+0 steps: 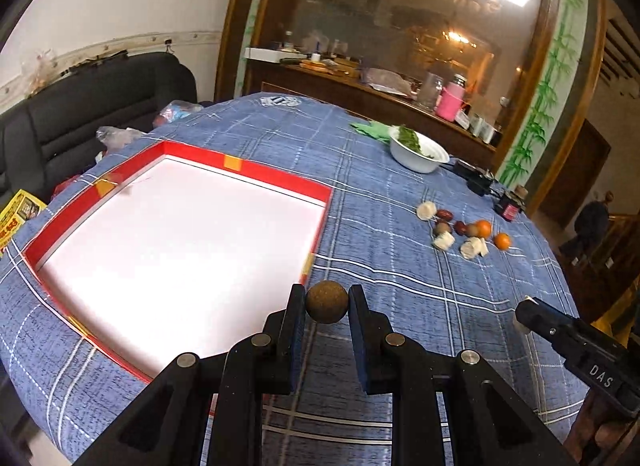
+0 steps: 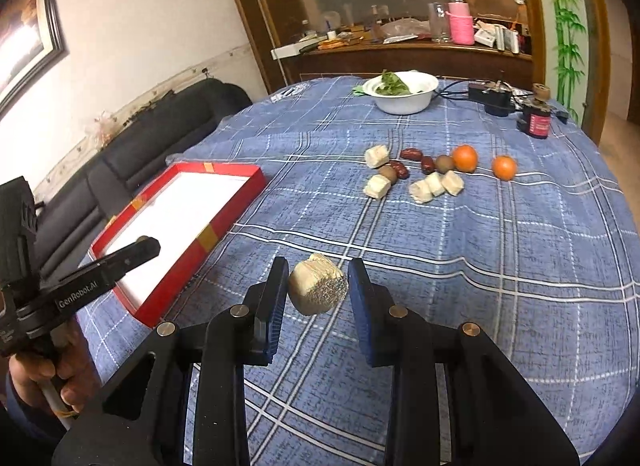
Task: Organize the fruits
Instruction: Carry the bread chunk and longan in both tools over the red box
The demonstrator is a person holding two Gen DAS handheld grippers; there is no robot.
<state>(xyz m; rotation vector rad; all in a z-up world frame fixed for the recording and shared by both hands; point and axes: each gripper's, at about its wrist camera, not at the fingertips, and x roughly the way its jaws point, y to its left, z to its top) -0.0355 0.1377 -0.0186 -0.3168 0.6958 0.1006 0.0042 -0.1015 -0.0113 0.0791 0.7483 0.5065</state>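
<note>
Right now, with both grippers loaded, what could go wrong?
The left gripper pinches the round brown fruit only at its fingertips, outside the red box; it may slip and roll. The pale chunk in the right gripper looks crumbly and shows a gap on one side.

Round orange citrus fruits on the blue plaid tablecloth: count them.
2. One round orange citrus fruit sits at the right end of the fruit cluster, beside a brown kiwi; the other lies alone, farther right. None seems hidden.
</note>
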